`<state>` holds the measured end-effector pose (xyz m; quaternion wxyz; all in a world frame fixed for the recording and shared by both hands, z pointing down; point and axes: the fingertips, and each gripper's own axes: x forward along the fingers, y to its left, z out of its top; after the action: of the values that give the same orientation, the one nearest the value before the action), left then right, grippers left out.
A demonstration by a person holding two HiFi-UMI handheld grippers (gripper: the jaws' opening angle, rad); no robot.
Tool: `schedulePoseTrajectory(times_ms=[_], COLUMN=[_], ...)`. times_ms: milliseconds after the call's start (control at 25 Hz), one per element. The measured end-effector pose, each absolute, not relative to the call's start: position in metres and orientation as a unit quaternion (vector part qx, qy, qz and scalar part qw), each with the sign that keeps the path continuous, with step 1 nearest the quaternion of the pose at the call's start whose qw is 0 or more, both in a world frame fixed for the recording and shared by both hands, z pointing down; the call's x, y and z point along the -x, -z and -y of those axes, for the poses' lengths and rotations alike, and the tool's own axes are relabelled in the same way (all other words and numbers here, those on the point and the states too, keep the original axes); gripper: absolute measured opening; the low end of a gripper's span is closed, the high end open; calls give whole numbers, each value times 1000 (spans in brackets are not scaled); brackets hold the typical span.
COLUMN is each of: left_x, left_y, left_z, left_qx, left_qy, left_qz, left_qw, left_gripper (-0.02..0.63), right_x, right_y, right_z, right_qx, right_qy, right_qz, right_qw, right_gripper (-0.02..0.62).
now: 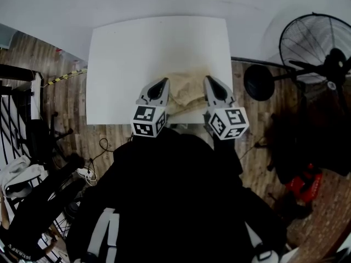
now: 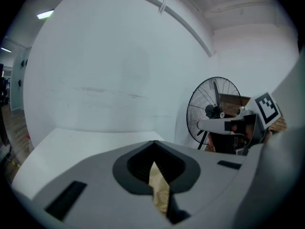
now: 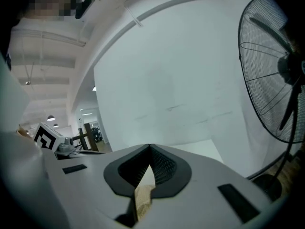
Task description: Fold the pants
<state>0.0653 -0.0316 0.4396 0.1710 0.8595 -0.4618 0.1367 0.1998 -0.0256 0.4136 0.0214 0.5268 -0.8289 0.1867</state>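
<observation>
The beige pants (image 1: 187, 92) hang bunched between my two grippers over the near edge of the white table (image 1: 137, 53). My left gripper (image 1: 162, 84) is shut on the pants' left side; in the left gripper view a strip of beige cloth (image 2: 159, 189) is pinched between the closed jaws. My right gripper (image 1: 210, 83) is shut on the right side, with beige cloth (image 3: 144, 191) caught in its jaws too. Both grippers are raised and point toward the far wall. Most of the pants is hidden below the grippers.
A black standing fan (image 1: 315, 43) stands right of the table, its round base (image 1: 259, 83) on the wooden floor. A black rack with clothes (image 1: 27, 163) is at the left. Cables (image 1: 88, 171) lie on the floor near the person's dark clothing.
</observation>
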Motion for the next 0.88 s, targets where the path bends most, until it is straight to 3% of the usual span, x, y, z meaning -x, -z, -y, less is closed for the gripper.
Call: schedulePoseTrajectory(times_ms=[280,880], left_x=[-53,-45], left_y=[-389,-377], left_z=[36,26], left_qx=[-857,-861], left_qy=[-65,-65], left_qz=[486,492], left_qw=[162,112], left_gripper=[2,3], right_x=[-187,-165], right_y=[-383,-372], right_z=[27,22], right_qx=[-529,-533], right_qy=[-142,-122], right_qz=[836,837], right_qw=[19,20], right_gripper=[5,5])
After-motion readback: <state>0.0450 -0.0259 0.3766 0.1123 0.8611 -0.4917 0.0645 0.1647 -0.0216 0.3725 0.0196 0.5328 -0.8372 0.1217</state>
